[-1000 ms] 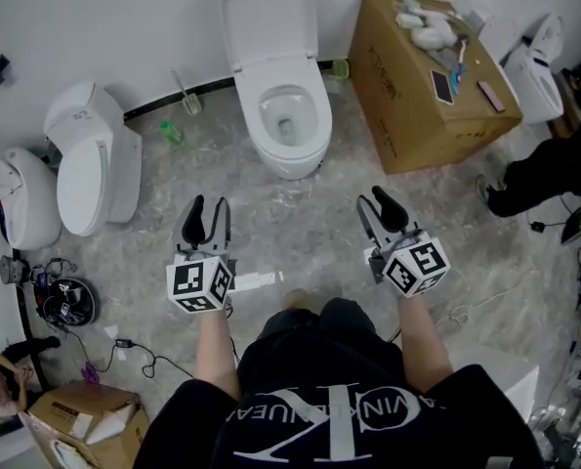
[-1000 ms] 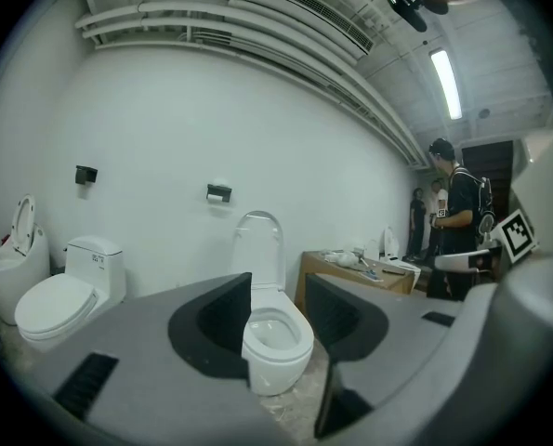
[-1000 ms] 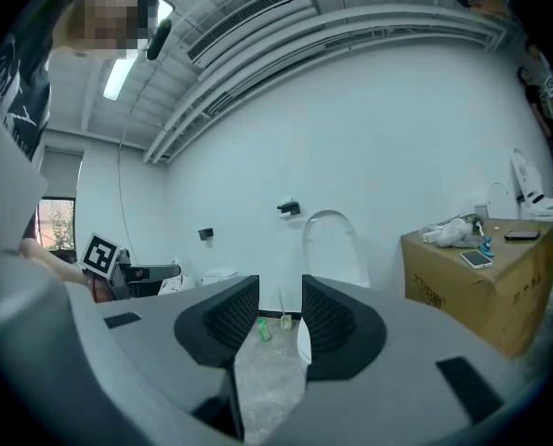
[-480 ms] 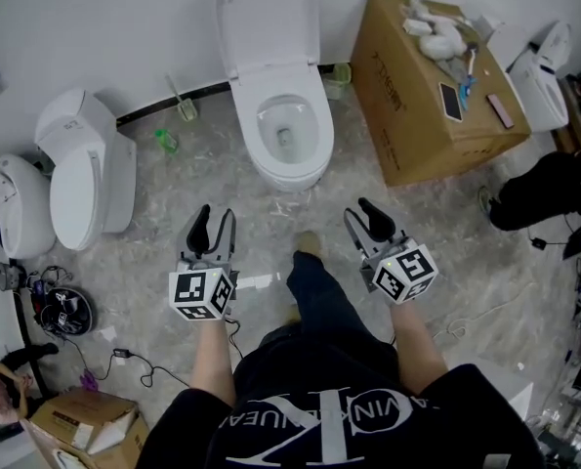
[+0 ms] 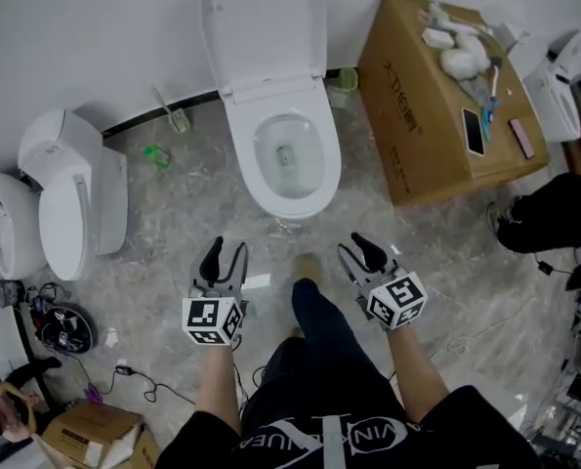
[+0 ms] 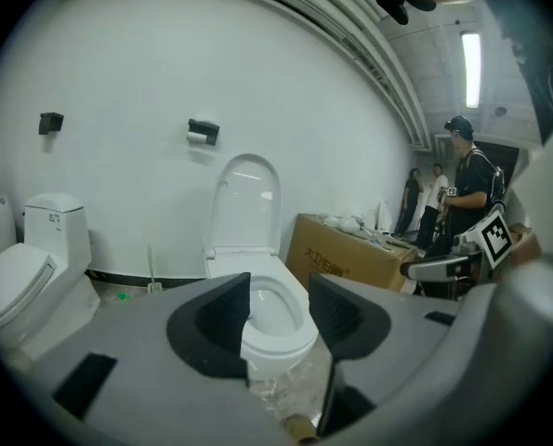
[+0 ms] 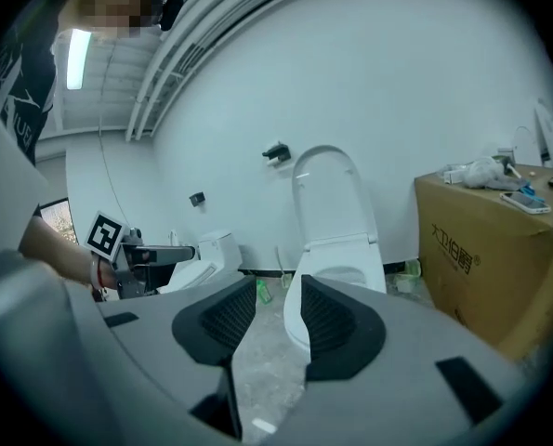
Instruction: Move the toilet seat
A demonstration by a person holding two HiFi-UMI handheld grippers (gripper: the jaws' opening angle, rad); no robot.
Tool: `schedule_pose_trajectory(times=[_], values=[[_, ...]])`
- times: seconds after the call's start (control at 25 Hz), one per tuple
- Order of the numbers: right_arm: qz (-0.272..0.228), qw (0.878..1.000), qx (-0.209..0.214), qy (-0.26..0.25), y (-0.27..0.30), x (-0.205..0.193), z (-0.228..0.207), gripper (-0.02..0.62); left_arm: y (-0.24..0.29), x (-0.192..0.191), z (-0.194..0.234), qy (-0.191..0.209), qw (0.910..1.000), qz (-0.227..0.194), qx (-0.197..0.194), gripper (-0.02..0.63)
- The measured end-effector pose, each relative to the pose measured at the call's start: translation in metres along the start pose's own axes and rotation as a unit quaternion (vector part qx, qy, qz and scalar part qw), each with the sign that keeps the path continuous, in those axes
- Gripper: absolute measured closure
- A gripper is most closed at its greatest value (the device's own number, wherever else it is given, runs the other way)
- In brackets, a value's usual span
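A white toilet stands against the wall with its seat and lid [image 5: 266,27] raised upright above the open bowl [image 5: 290,159]. My left gripper [image 5: 225,254] hovers over the floor short of the bowl's front left, open and empty. My right gripper [image 5: 361,249] hangs at the bowl's front right, also open and empty. Both sets of jaws have just been opening, with nothing between them. The left gripper view looks between the jaws [image 6: 279,309] at the bowl [image 6: 274,316] and the lid [image 6: 246,203]. In the right gripper view the jaws [image 7: 278,319] frame the bowl's left edge under the lid [image 7: 330,198].
A big cardboard box [image 5: 436,115] with a phone and small items on top stands right of the toilet. Two more toilets [image 5: 70,198] sit at the left. A green bottle [image 5: 156,154] and a brush [image 5: 173,115] lie by the wall. My own foot [image 5: 308,267] is between the grippers. People [image 6: 467,193] stand at the right.
Both grippers have come forward and down toward the toilet, which now looks larger. A leg and foot have stepped forward between them. The jaws stand a little wider.
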State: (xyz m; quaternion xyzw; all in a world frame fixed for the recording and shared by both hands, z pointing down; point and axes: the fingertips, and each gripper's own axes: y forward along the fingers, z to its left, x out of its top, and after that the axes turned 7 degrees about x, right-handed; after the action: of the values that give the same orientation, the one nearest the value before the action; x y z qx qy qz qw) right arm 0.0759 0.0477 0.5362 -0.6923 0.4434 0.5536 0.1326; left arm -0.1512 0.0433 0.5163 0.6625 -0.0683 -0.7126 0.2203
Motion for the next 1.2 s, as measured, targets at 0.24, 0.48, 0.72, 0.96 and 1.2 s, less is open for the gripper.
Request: schedule_pose_trajectory(times=[0.24, 0.48, 0.72, 0.96, 1.2], values=[[0.059, 0.998, 0.008, 0.009, 0.047, -0.045, -0.041, 0.43, 0.054, -0.05, 0.003, 0.012, 0.9982, 0.056, -0.018, 0.394], [0.1, 0.994, 0.0, 0.039, 0.083, -0.083, -0.082, 0.422, 0.103, -0.099, -0.004, 0.034, 0.9907, 0.124, -0.044, 0.376], [0.154, 0.986, -0.009, 0.066, 0.109, -0.124, -0.117, 0.422, 0.148, -0.147, -0.009, 0.046, 0.9801, 0.181, -0.069, 0.365], [0.196, 0.979, -0.012, 0.051, 0.135, -0.161, -0.149, 0.42, 0.187, -0.193, -0.008, 0.056, 0.9713, 0.217, -0.079, 0.358], [0.262, 0.965, -0.026, 0.008, 0.151, -0.199, -0.174, 0.42, 0.212, -0.237, 0.006, 0.103, 0.9547, 0.267, -0.082, 0.331]])
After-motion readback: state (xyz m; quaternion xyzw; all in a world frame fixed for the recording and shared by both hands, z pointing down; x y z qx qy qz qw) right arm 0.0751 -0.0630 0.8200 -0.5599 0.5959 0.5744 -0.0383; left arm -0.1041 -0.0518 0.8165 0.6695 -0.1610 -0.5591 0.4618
